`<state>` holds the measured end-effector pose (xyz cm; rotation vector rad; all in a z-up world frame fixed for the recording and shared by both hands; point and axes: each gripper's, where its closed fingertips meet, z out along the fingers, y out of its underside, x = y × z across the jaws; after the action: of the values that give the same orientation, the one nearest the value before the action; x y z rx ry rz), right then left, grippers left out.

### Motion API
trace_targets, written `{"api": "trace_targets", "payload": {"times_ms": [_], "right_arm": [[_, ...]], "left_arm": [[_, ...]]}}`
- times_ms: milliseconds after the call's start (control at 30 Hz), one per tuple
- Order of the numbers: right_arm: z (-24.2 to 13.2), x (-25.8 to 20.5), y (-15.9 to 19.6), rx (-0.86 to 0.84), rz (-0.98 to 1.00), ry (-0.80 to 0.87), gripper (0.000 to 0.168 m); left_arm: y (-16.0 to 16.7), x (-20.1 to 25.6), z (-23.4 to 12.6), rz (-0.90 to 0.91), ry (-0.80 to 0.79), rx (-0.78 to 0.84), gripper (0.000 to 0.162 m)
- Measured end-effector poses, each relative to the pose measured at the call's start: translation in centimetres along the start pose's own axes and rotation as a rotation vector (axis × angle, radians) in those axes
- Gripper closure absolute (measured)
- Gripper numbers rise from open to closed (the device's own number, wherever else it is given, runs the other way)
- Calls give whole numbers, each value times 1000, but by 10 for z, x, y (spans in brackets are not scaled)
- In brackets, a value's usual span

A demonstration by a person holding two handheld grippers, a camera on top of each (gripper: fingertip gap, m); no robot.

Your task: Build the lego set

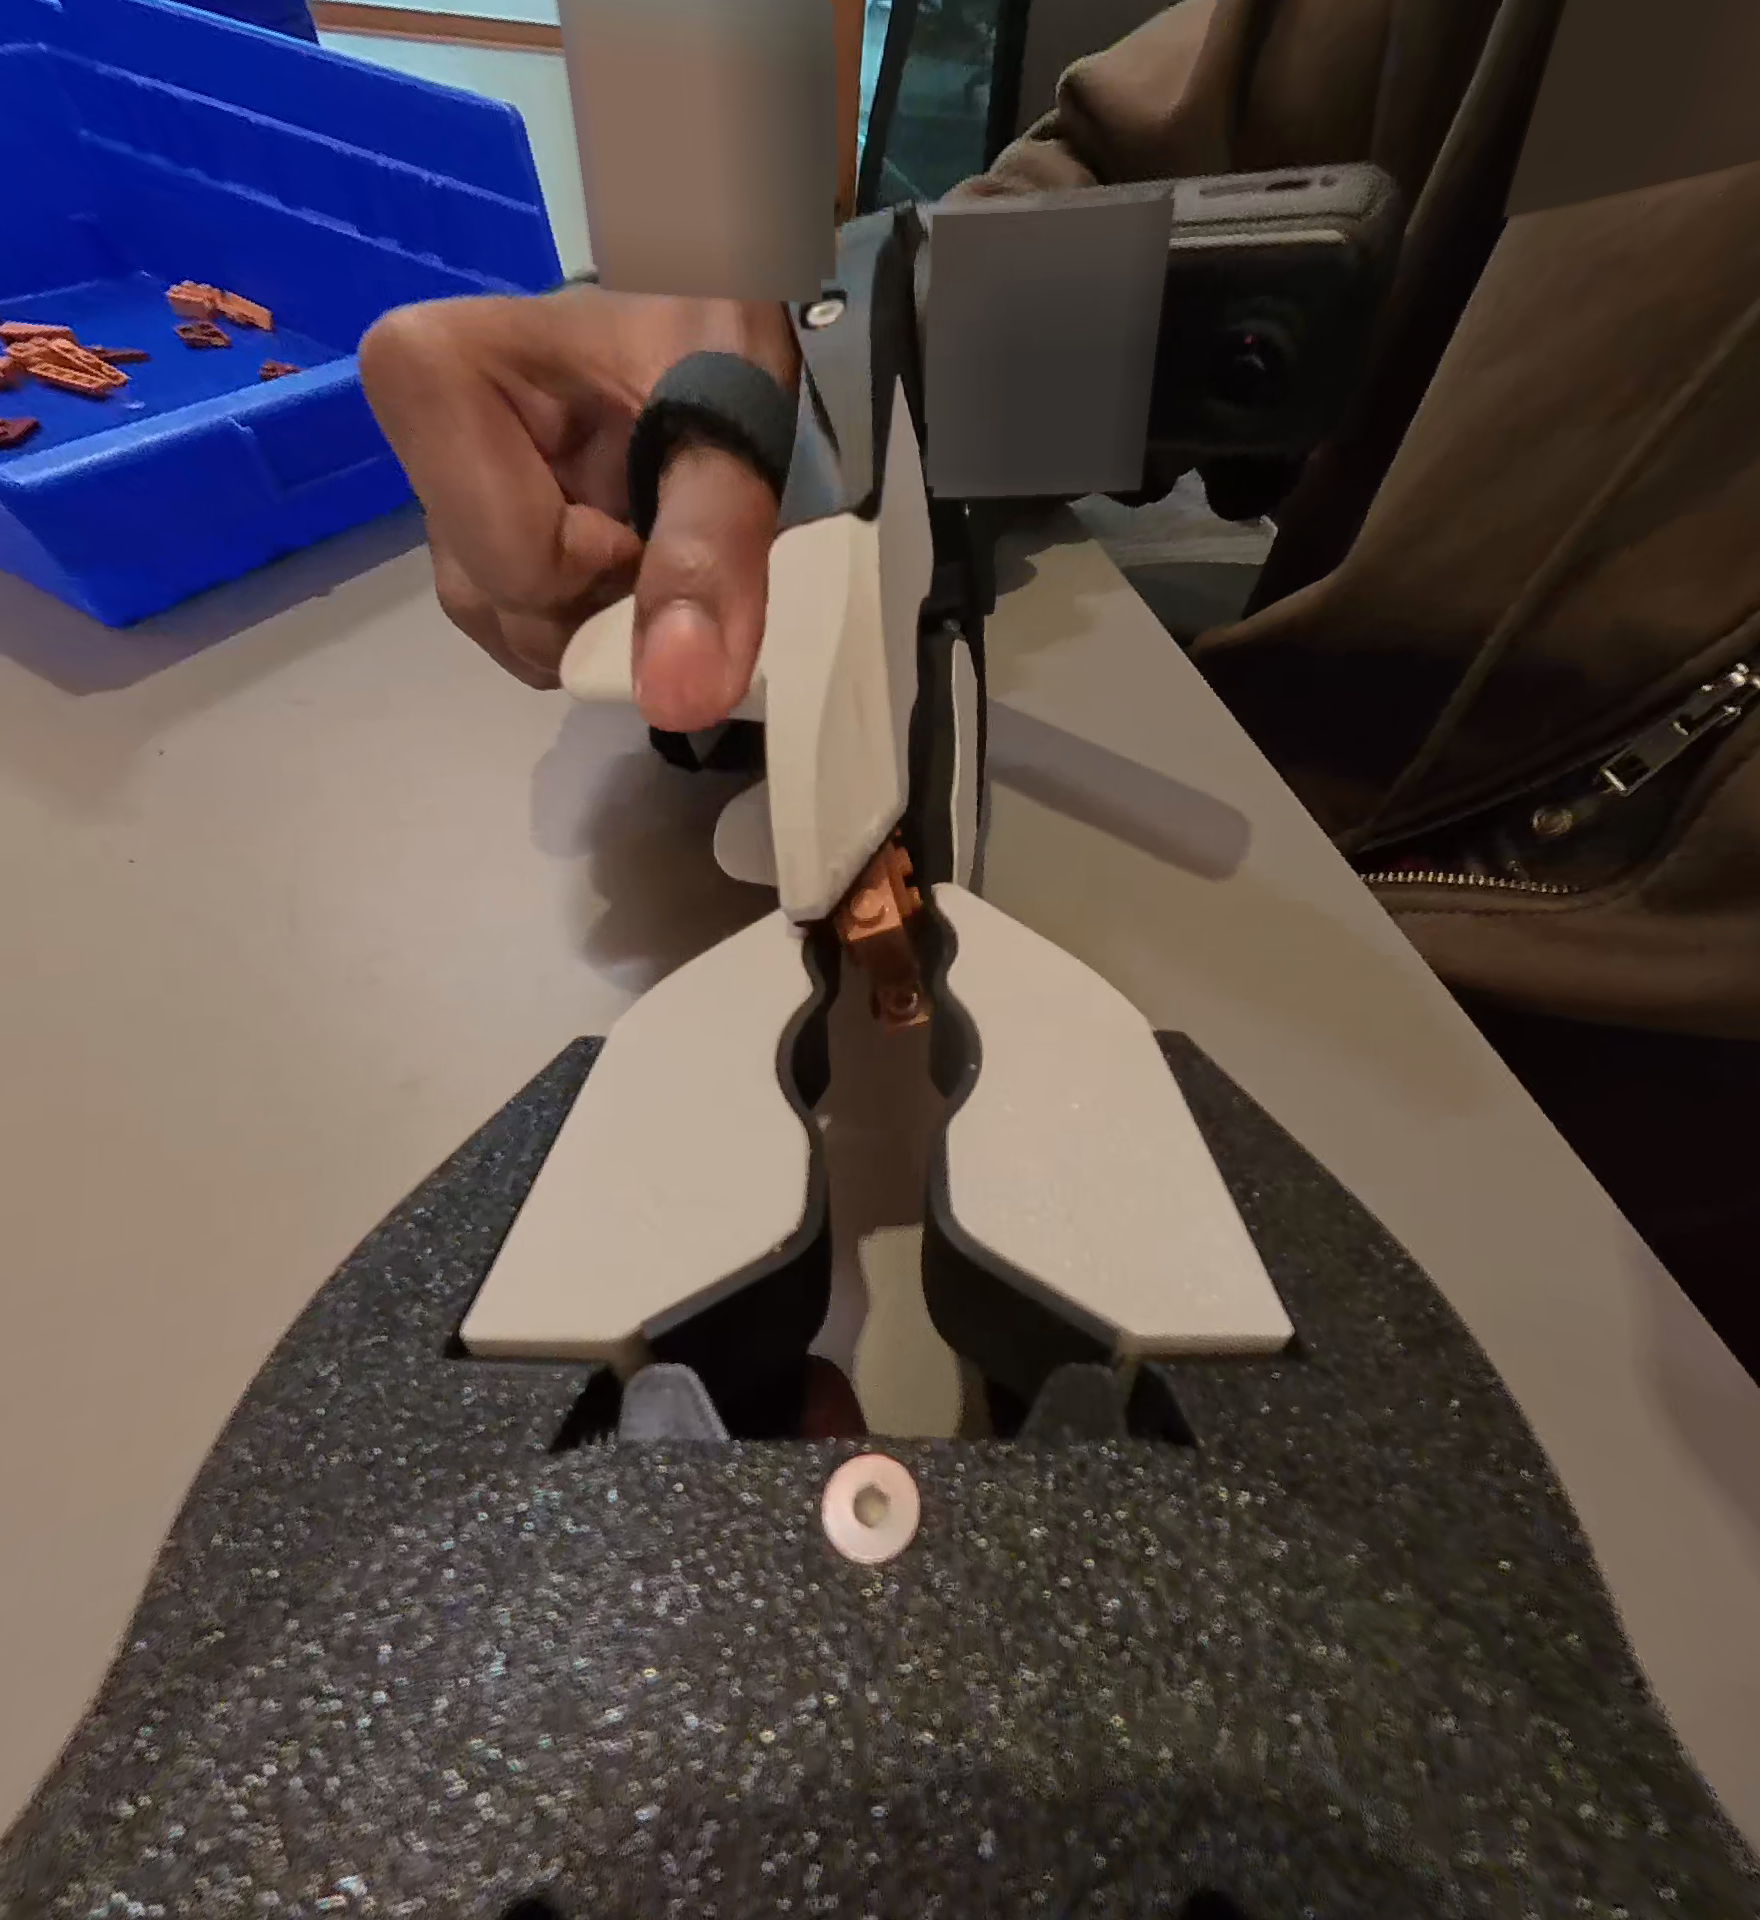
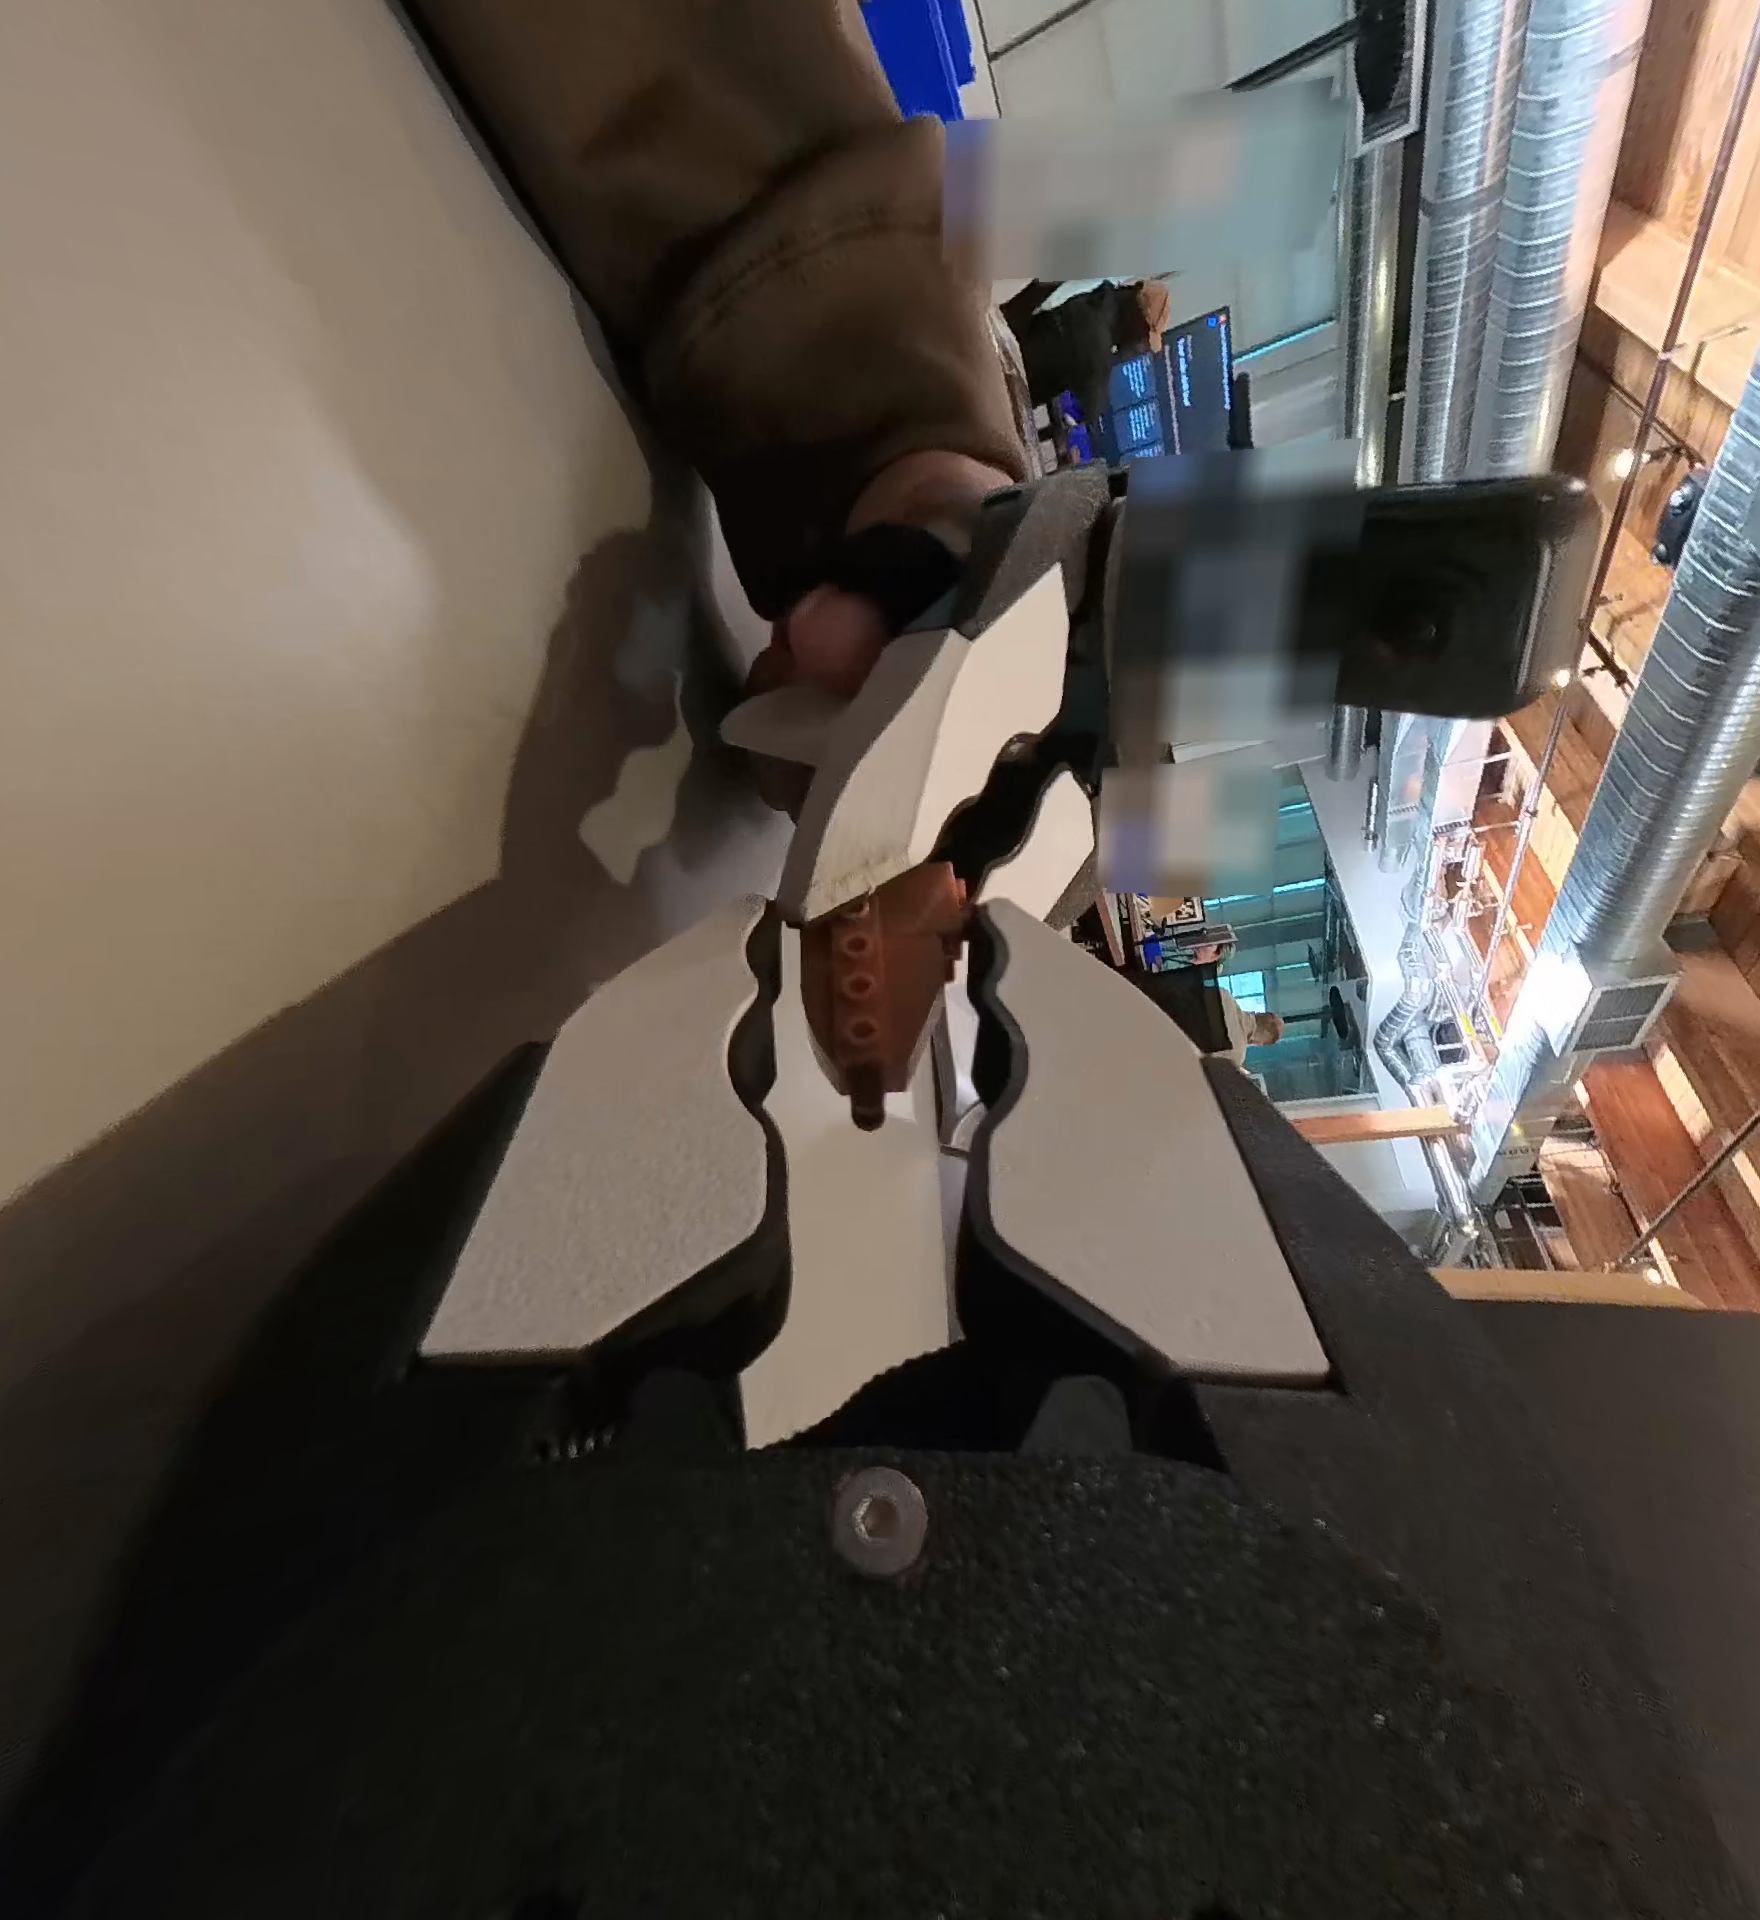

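Note:
A small brown lego assembly (image 1: 881, 951) hangs in the air above the grey table (image 1: 232, 935), caught between both grippers, which meet tip to tip. My left gripper (image 1: 871, 925) reaches up from below, its jaws narrowed onto the assembly's lower end. My right gripper (image 1: 876, 894), held by a hand (image 1: 564, 468), comes down from above and is shut on the upper end. In the right wrist view the assembly (image 2: 871, 997) shows as a studded wedge plate between my right gripper's (image 2: 876, 925) jaws, with the left gripper (image 2: 897, 894) gripping it from the far side.
A blue bin (image 1: 180, 436) at the far left of the table holds several loose brown lego pieces (image 1: 55, 358). The table's edge runs along the right, with a person's brown zipped jacket (image 1: 1582, 623) just beyond it.

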<state>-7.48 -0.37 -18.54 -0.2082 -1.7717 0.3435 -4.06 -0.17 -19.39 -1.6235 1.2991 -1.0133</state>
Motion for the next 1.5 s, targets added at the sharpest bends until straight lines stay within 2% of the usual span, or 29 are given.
{"api": "trace_targets", "payload": {"times_ms": [367, 600, 733, 867, 967, 1067, 1133, 1300, 1500], "right_arm": [[-1, -1, 2, -6, 29, -28, 138], [-1, 5, 5, -28, 58, 23, 125], [-6, 9, 11, -49, 55, 51, 124], [-11, 12, 12, -48, 50, 81, 130], [-11, 10, 13, -50, 35, 76, 144], [-12, 12, 14, -54, 47, 88, 144], [-13, 16, 15, -47, 84, 98, 144], [-19, 23, 21, -19, 261, 96, 144], [-19, 23, 28, -4, 463, 49, 144]], "left_arm": [[0, 0, 0, -58, 24, 1, 148], [1, -3, -1, -37, -8, 1, 148], [2, -6, -2, 5, -47, -20, 148], [-1, -8, -6, -7, -57, 0, 147], [-5, -9, -7, -34, -53, 34, 147], [-6, -10, -8, -51, -51, 52, 147], [-8, -13, -9, -55, -73, 64, 144], [-7, -24, -16, 1, -175, 45, 124], [-17, -34, -20, 207, -326, 58, 120]]}}
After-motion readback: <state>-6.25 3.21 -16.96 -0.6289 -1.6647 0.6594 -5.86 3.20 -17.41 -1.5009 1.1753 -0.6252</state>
